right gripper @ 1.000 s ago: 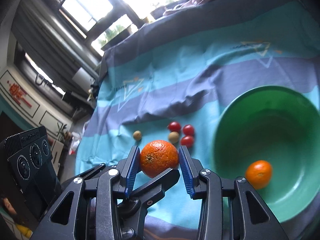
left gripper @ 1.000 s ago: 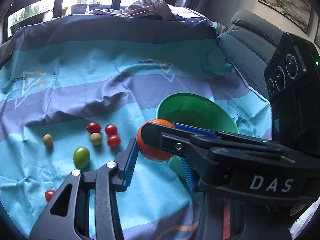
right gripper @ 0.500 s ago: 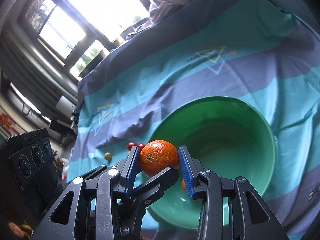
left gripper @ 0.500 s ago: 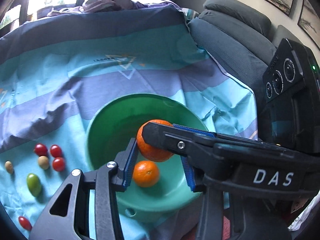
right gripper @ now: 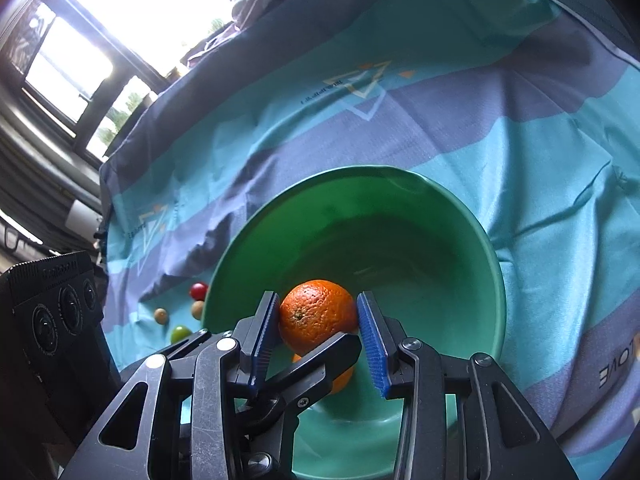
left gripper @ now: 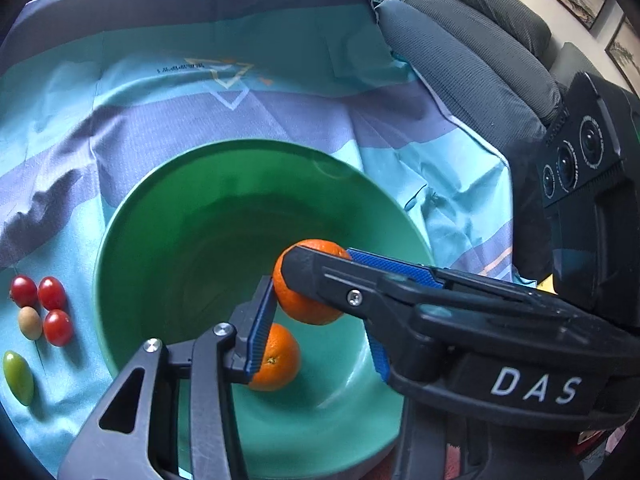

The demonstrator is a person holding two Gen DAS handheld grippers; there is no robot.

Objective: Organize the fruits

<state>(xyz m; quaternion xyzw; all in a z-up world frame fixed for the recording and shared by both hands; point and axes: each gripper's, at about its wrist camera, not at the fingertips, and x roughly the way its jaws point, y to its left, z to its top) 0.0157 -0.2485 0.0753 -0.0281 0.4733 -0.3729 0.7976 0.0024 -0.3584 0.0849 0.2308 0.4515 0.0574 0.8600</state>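
A large orange (left gripper: 308, 284) hangs over the green bowl (left gripper: 120, 240), above a second orange (left gripper: 276, 360) lying on the bowl's bottom. My left gripper (left gripper: 312, 292) is shut on the hanging orange; its far pad is hidden behind my right gripper's black finger (left gripper: 360, 280), which crosses in front. In the right wrist view my right gripper (right gripper: 318, 316) presses both blue pads on the same orange (right gripper: 316, 316) inside the bowl (right gripper: 492, 264). The left gripper's finger (right gripper: 320, 356) crosses under it, and the second orange (right gripper: 344, 376) is mostly hidden.
Left of the bowl on the striped blue cloth (left gripper: 240, 100) lie three cherry tomatoes (left gripper: 52, 292), a tan round fruit (left gripper: 30, 322) and a green oval fruit (left gripper: 18, 376). A grey sofa (left gripper: 472, 52) borders the cloth at right. Windows (right gripper: 80, 60) stand behind.
Both grippers carried the orange together from above the cloth near the small fruits to over the green bowl and sank toward it. The grip looks unchanged.
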